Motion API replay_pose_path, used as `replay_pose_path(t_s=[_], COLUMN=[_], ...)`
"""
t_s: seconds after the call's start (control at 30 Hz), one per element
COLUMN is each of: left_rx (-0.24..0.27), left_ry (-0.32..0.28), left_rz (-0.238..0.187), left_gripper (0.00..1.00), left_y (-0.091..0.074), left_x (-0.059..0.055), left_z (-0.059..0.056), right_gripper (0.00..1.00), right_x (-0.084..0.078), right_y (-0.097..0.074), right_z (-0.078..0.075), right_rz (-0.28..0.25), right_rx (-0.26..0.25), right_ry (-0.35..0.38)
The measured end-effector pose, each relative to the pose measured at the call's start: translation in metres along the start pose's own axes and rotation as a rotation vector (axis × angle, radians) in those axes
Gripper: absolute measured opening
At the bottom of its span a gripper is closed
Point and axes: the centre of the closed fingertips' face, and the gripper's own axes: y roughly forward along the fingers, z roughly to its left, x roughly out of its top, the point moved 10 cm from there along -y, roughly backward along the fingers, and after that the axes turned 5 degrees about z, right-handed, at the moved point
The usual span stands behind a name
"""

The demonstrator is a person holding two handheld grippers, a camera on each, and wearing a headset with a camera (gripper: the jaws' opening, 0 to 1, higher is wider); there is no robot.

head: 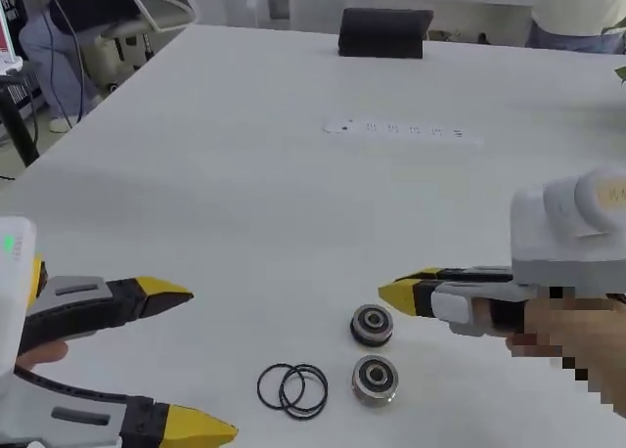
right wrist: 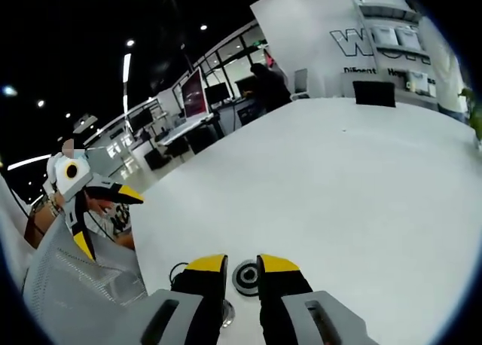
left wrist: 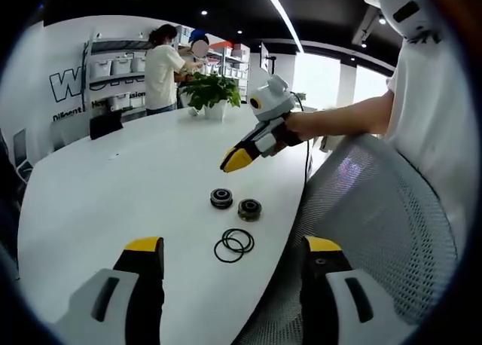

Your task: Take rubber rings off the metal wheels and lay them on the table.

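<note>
Two metal wheels point(head: 373, 324) point(head: 375, 380) stand close together near the table's front edge. Just left of them lie black rubber rings point(head: 291, 387), overlapping flat on the table. My left gripper point(head: 201, 362) is open wide at the lower left, its jaws pointing at the rings with nothing between them. My right gripper point(head: 393, 293) hovers just right of the far wheel, shut and empty. The left gripper view shows the wheels point(left wrist: 221, 198) point(left wrist: 249, 209), the rings point(left wrist: 234, 244) and the right gripper point(left wrist: 235, 161). One wheel point(right wrist: 246, 277) sits just past the right gripper's jaws.
A black pad-like object point(head: 384, 32) lies at the table's far edge, and a flat white strip point(head: 403, 130) lies mid-table. A potted plant point(left wrist: 211, 93) stands at the far end, with people beyond it. A mesh chair point(left wrist: 361, 209) is at the near edge.
</note>
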Motion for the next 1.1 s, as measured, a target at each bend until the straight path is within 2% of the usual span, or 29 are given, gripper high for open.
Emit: replay_pose_path(t_s=[0.13, 0.3, 0.4, 0.7, 0.87, 1.1], left_rx=[-0.008, -0.033, -0.039, -0.061, -0.076, -0.084], left_ry=[0.040, 0.057, 0.081, 0.170, 0.214, 0.244], left_rz=[-0.009, -0.078, -0.091, -0.094, -0.095, -0.132], left_gripper=[0.72, 0.72, 0.72, 0.72, 0.71, 0.70], left_y=[0.000, 0.001, 0.004, 0.018, 0.032, 0.055], left_x=[0.016, 0.038, 0.049, 0.076, 0.091, 0.108], left_z=[0.003, 0.007, 0.009, 0.017, 0.020, 0.025], right_gripper=[0.13, 0.13, 0.13, 0.14, 0.15, 0.18], right_x=[-0.007, -0.014, -0.018, -0.025, -0.030, -0.032], right_y=[-0.001, -0.004, -0.005, -0.002, 0.003, 0.008], right_z=[-0.008, -0.019, -0.024, -0.027, -0.025, -0.020], right_rz=[0.028, 0.053, 0.063, 0.095, 0.122, 0.159], right_rx=[-0.020, -0.040, -0.048, -0.050, -0.033, -0.023], right_ry=[-0.005, 0.006, 0.022, 0.007, -0.043, -0.114])
